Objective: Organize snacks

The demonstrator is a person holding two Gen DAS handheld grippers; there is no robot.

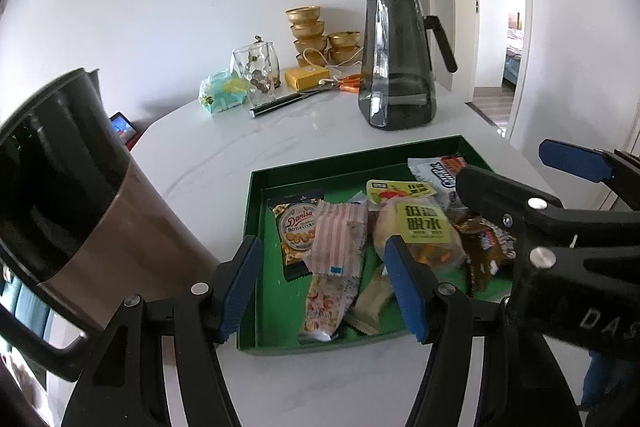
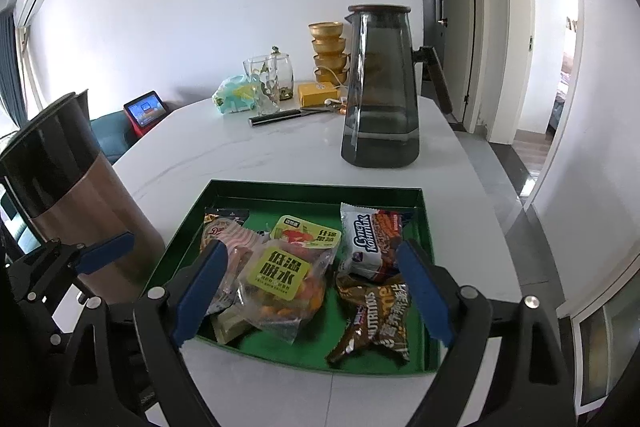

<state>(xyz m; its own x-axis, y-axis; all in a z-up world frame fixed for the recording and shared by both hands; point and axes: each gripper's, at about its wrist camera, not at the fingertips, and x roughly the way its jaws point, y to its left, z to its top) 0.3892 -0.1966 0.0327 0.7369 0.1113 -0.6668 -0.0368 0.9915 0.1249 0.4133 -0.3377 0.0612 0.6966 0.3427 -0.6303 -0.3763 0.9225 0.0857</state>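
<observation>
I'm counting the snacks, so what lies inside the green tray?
In the green tray: a Danisa cookie pack, a pink striped packet, a clear dried-fruit bag, a white wafer pack and a brown Nutritious wrapper. Anything beneath the overlapping packs is covered.

your green tray (image 2: 426, 227) sits on the table just before the grey pitcher (image 2: 380, 99), heaped with snack packets: a danisa cookie bag (image 1: 298, 227) at its left, a clear dried-fruit pouch (image 2: 280, 287) mid-tray, a brown wrapper (image 2: 376, 319) near its front right corner.
</observation>
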